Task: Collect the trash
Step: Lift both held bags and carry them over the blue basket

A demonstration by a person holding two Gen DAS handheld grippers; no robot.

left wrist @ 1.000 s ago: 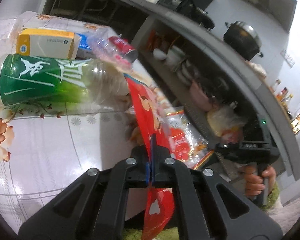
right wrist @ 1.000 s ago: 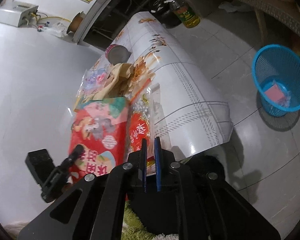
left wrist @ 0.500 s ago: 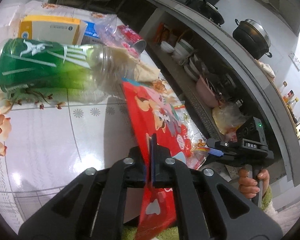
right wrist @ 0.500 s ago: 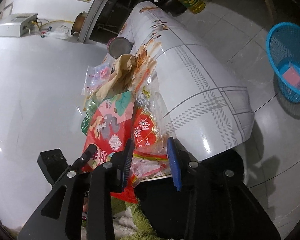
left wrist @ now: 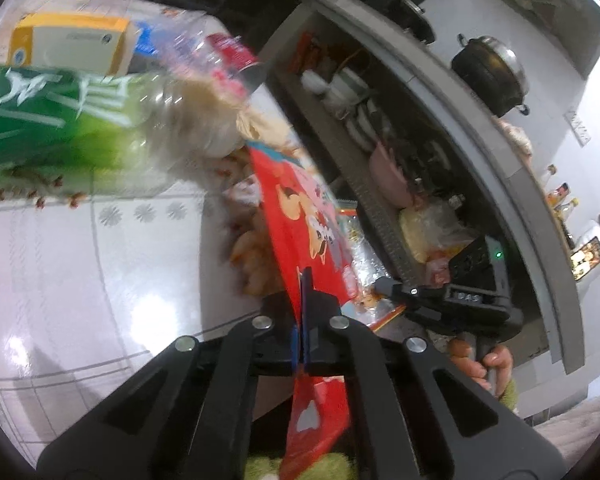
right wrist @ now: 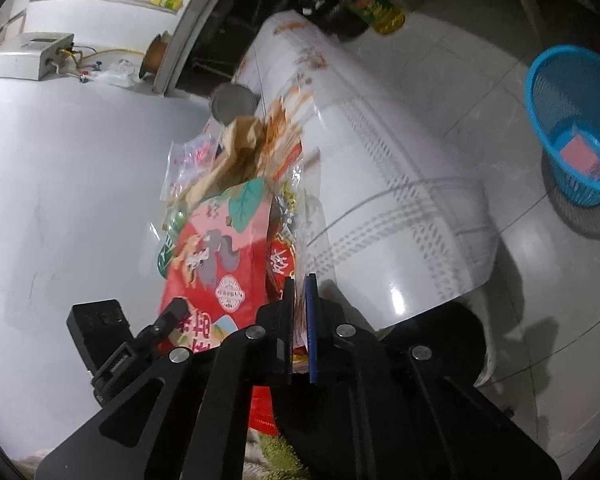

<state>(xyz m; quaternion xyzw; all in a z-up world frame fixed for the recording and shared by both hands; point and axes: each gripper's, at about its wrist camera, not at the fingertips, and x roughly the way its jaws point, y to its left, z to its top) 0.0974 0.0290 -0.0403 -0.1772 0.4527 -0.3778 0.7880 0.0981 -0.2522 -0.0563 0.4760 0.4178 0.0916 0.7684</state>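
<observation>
My left gripper point(left wrist: 302, 316) is shut on the edge of a red snack bag point(left wrist: 300, 216), held over the near edge of the white table point(left wrist: 100, 280); the bag also shows in the right wrist view point(right wrist: 216, 264). My right gripper point(right wrist: 299, 312) is shut on a clear plastic wrapper with red print point(right wrist: 290, 240) next to the red bag. The left gripper shows in the right wrist view point(right wrist: 148, 332), the right gripper in the left wrist view point(left wrist: 396, 292). A green-labelled plastic bottle point(left wrist: 60, 120) lies on the table beyond.
A yellow-and-white box point(left wrist: 72, 44), a clear bag and a red can point(left wrist: 236, 56) lie at the table's far end. A crumpled brown paper bag point(right wrist: 236, 148) sits mid-table. A blue mesh basket point(right wrist: 576, 128) stands on the floor to the right. Kitchen shelves run along the right.
My right gripper opened half a second ago and has now shut on the clear wrapper. My left gripper keeps its hold on the red bag and has shifted slightly.
</observation>
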